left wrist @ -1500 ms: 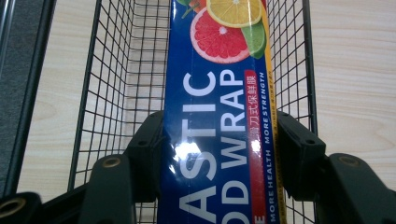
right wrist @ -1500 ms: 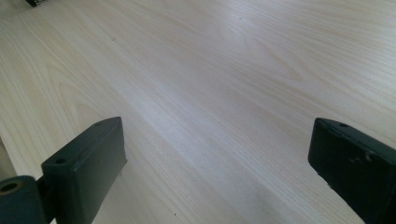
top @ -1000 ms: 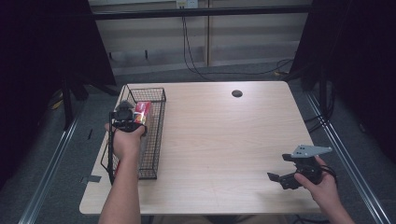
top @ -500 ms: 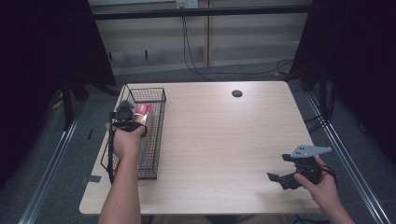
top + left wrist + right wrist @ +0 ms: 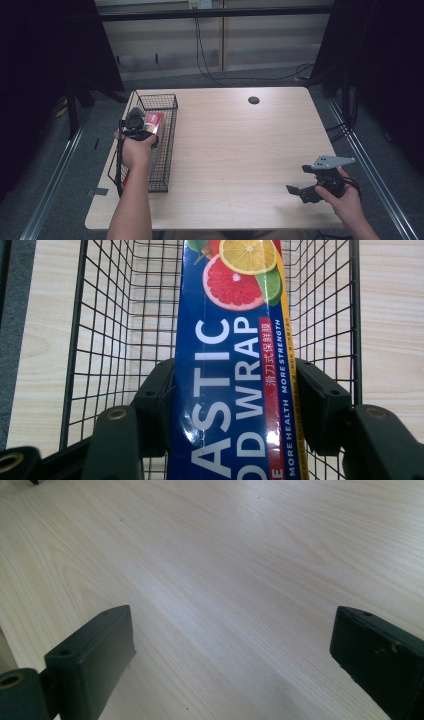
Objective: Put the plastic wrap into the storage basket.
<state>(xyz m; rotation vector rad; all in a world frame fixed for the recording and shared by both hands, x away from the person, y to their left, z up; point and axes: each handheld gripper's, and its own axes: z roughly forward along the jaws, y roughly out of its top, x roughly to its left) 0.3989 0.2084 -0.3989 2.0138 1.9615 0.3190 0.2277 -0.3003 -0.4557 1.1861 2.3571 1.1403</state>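
Left tool (image 5: 232, 405) is clamping a long blue box of plastic food wrap (image 5: 235, 365), with one black pad pressing on each long side of the box. Seen in the left gripper view, the box is running straight ahead from between the jaws, its printed face with the citrus picture turned toward the camera, and it is sitting inside the black wire basket (image 5: 100, 315), whose mesh walls are rising on both sides of the tool. In the high view, the left tool (image 5: 136, 124) is hanging over the middle of the wire basket (image 5: 167, 150), which is lying lengthwise along the left edge of the table (image 5: 240, 145); the far, red end of the box (image 5: 153, 121) is projecting just beyond the tool, toward the far end of the basket. The left hand (image 5: 136, 150) is gripping the tool from the near side. Right tool (image 5: 302, 192) is resting low near the right front corner of the table, well apart from the basket, held by the right hand (image 5: 340, 195). Its jaws are standing wide apart in the right gripper view (image 5: 232, 650), with bare wood grain lying between and ahead of them.
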